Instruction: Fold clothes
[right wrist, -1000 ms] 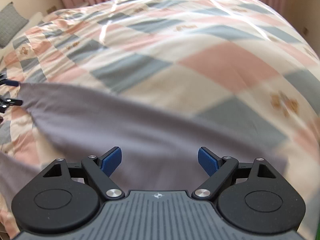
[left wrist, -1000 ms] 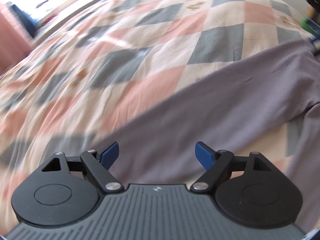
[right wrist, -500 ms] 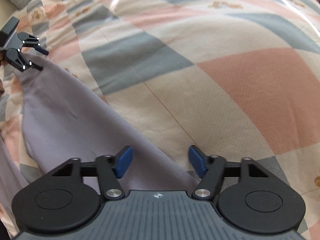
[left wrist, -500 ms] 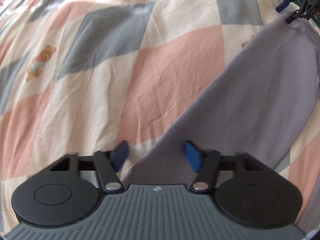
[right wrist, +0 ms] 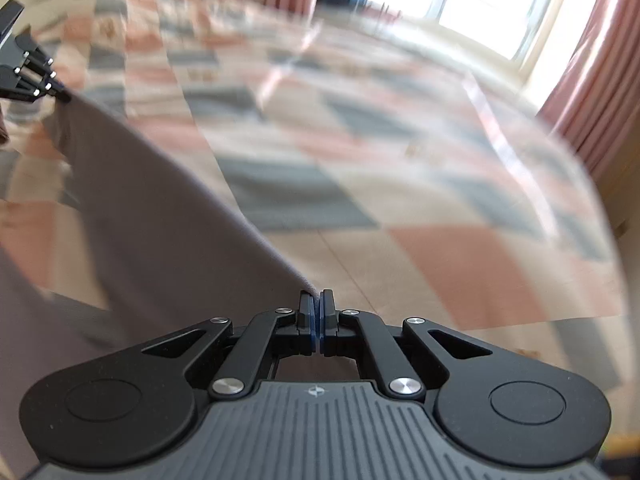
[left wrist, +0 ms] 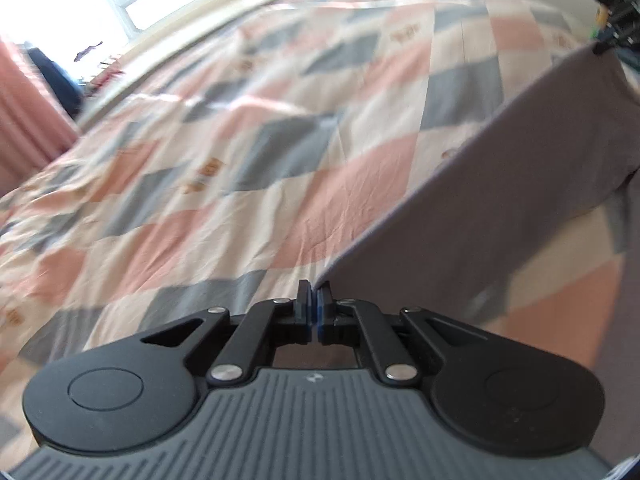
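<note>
Between the pressed-together jaws of the left gripper: a corner of the grey garment, pinched tight. From there, stretched taut up and to the right, long axis running toward the right gripper at the far corner, lifted off the bed. Between the jaws of the right gripper, likewise clamped with no gap: the opposite corner of the same garment, running up-left to the left gripper. Beyond the jaws, blurred: checked pink, grey and cream bedspread, then pink curtains and a bright window.
</note>
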`<state>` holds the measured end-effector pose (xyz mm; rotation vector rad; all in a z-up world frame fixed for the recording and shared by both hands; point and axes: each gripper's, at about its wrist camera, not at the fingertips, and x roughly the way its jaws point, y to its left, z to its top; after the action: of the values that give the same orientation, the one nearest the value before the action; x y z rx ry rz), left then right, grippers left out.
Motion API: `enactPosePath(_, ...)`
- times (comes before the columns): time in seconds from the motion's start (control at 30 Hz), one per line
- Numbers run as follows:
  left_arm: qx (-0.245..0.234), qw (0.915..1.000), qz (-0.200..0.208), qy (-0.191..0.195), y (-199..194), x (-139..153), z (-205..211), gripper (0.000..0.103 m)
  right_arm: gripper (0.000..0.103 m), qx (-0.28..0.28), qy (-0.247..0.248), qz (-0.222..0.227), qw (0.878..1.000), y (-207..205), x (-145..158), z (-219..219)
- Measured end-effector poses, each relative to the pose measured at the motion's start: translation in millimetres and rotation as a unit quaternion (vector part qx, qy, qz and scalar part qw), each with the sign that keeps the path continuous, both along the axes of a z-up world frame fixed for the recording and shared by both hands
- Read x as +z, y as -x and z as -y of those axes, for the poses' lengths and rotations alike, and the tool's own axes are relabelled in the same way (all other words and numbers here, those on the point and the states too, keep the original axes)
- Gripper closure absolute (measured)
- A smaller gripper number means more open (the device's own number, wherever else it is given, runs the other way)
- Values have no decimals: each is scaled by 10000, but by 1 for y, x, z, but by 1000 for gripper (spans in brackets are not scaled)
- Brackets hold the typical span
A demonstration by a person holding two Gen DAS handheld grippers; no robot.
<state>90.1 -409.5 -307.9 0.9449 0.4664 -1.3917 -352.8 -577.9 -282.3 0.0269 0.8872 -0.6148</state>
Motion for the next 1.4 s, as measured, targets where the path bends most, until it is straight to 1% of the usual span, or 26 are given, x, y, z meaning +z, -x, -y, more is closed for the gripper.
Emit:
enactPosePath(0.1, 388, 9990, 87, 187, 37, 27, -74, 101, 102, 13, 400, 97, 9992, 34, 14, -81)
enactPosePath(0.13, 493, 9985, 140, 169, 50, 30, -98, 101, 102, -11, 417, 138, 9990, 45, 15, -106)
enactPosePath(0.2, 688, 9975, 168, 12, 74, 27, -138, 100, 102, -132, 164, 157, 9997, 64, 2, -150)
enactPosePath(0.27, 917, 9953, 121, -285, 93, 5, -172, 98, 102, -150, -161, -178, 9996, 72, -28, -186)
enactPosePath(0.37, 1341, 9869, 4, -898, 114, -47, -201, 95, 86, -437, -717, -730, 9938, 81, -74, -215)
enactPosePath(0.4, 1452, 9840, 11, -1029, 121, -60, -208, 95, 86, -574, -886, -843, 9908, 86, -85, -221)
enactPosePath(0.43, 1568, 9813, -19, -1121, 127, -66, -214, 95, 86, -764, -1034, -777, 9887, 93, -88, -224)
enactPosePath(0.5, 1849, 9769, -274, -1036, 131, -61, -226, 94, 68, -1431, -1290, -105, 9812, 117, -75, -217)
enactPosePath(0.53, 2010, 9740, -428, -955, 131, -56, -232, 90, 52, -1914, -1452, 331, 9702, 133, -68, -206)
enactPosePath(0.57, 2201, 9696, -603, -882, 128, -47, -235, 81, 51, -2410, -1643, 789, 9532, 149, -61, -192)
enactPosePath(0.6, 2413, 9644, -753, -772, 123, -40, -236, 78, 51, -2930, -1884, 1266, 9288, 167, -60, -179)
enactPosePath(0.63, 2616, 9587, -901, -663, 119, -32, -236, 76, 51, -3459, -2159, 1753, 8961, 185, -63, -166)
enactPosePath(0.7, 2898, 9490, -1134, -516, 112, -24, -228, 70, 51, -4396, -2650, 2674, 8155, 220, -72, -144)
enactPosePath(0.73, 3008, 9447, -1222, -459, 109, -21, -224, 65, 51, -4717, -2829, 3031, 7782, 233, -81, -137)
enactPosePath(0.77, 3086, 9420, -1261, -392, 107, -21, -219, 64, 51, -4957, -2937, 3278, 7487, 243, -88, -132)
enactPosePath(0.8, 3145, 9401, -1269, -341, 105, -21, -214, 63, 51, -5135, -2970, 3425, 7286, 250, -94, -129)
enactPosePath(0.87, 3225, 9381, -1230, -299, 104, -24, -206, 60, 51, -5395, -2965, 3590, 7015, 262, -103, -125)
enactPosePath(0.93, 3292, 9377, -1070, -309, 100, -30, -197, 56, 51, -5540, -2965, 3598, 6897, 270, -109, -123)
enactPosePath(1.07, 3156, 9463, -473, -524, 98, -54, -174, 55, 51, -5669, -3043, 3630, 6740, 276, -118, -124)
enactPosePath(1.1, 3074, 9492, -373, -556, 98, -60, -170, 56, 51, -5686, -3056, 3639, 6715, 276, -119, -123)
enactPosePath(1.13, 2997, 9517, -285, -597, 98, -64, -165, 62, 53, -5670, -3080, 3668, 6701, 275, -120, -121)
enactPosePath(1.17, 2996, 9519, -216, -598, 95, -67, -163, 85, 76, -5629, -3103, 3691, 6713, 273, -121, -118)
enactPosePath(1.2, 2995, 9521, -148, -598, 93, -71, -161, 100, 97, -5596, -3110, 3664, 6752, 271, -120, -114)
enactPosePath(1.23, 3018, 9517, -103, -562, 90, -72, -160, 100, 101, -5588, -3067, 3649, 6786, 270, -117, -112)
enactPosePath(1.33, 3337, 9425, -173, -16, 74, -46, -176, 100, 101, -5450, -2835, 3829, 6899, 265, -89, -119)
enactPosePath(1.4, 3476, 9372, -137, 253, 65, -25, -193, 100, 101, -5414, -2762, 3938, 6896, 264, -73, -131)
